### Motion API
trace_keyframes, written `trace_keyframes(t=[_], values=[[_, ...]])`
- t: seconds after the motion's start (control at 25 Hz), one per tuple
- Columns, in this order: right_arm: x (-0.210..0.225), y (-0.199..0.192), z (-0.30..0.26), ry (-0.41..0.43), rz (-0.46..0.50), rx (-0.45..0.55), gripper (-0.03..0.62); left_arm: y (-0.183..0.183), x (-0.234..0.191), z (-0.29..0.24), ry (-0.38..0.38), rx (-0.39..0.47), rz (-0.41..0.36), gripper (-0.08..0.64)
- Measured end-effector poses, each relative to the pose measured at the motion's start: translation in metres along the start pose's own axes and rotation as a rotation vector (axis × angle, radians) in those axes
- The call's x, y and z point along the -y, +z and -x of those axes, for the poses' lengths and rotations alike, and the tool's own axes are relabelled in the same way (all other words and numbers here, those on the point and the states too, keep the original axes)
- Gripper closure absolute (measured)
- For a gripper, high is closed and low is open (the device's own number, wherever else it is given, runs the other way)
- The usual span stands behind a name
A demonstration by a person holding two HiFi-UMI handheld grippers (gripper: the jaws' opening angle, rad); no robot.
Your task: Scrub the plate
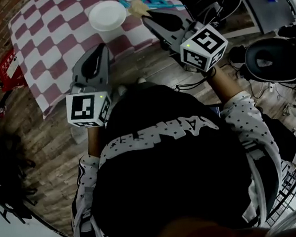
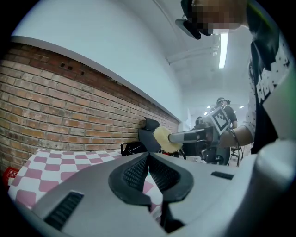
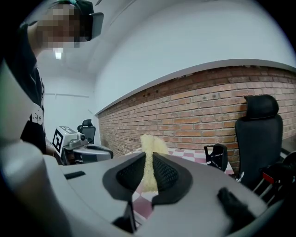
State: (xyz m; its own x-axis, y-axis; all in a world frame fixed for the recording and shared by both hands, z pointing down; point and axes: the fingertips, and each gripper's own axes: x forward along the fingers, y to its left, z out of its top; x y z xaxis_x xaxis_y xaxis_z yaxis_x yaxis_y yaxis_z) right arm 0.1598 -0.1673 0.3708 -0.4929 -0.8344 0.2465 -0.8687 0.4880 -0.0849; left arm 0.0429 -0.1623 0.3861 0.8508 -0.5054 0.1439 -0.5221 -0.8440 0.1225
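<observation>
A round white plate (image 1: pixel 106 15) lies on the red-and-white checked tablecloth (image 1: pixel 55 41) at the far side of the head view. My right gripper (image 1: pixel 145 16) is raised just right of the plate and is shut on a yellow sponge (image 1: pixel 137 7); in the right gripper view the sponge (image 3: pixel 149 150) stands up between the jaws of the right gripper (image 3: pixel 149 162). The left gripper (image 1: pixel 101 47) hovers over the cloth's near edge, below the plate. Seen in its own view, the left gripper (image 2: pixel 149 157) is shut with nothing in it, and the sponge (image 2: pixel 165 139) shows beyond it.
A blue tool (image 1: pixel 155 1) lies on the cloth behind the sponge. A red packet (image 1: pixel 8 64) sits on the wooden floor at left. A black chair (image 1: pixel 271 60) and cables crowd the right side. A brick wall (image 3: pixel 208 106) and a black office chair (image 3: pixel 256 134) stand behind the table.
</observation>
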Motion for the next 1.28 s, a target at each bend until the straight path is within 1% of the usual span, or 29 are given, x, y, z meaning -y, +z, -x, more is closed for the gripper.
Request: trace_keyframes(t=[0.12, 0.24, 0.4, 0.68, 1.28], values=[[0.005, 0.008, 0.010, 0.006, 0.008, 0.003, 0.540, 0.006, 0.012, -0.006, -0.019, 0.003, 0.001, 0.546], [0.007, 0.009, 0.015, 0.008, 0.009, 0.006, 0.540, 0.004, 0.020, -0.009, -0.027, -0.007, -0.006, 0.546], [0.008, 0.011, 0.014, 0.010, 0.010, 0.024, 0.540, 0.004, 0.018, -0.012, -0.020, -0.008, -0.008, 0.546], [0.008, 0.015, 0.012, 0.017, 0.028, 0.026, 0.540, 0.005, 0.014, -0.014, -0.007, -0.004, -0.010, 0.546], [0.013, 0.018, 0.012, 0.041, 0.031, 0.047, 0.540, 0.009, 0.014, -0.020, 0.017, 0.000, -0.016, 0.546]])
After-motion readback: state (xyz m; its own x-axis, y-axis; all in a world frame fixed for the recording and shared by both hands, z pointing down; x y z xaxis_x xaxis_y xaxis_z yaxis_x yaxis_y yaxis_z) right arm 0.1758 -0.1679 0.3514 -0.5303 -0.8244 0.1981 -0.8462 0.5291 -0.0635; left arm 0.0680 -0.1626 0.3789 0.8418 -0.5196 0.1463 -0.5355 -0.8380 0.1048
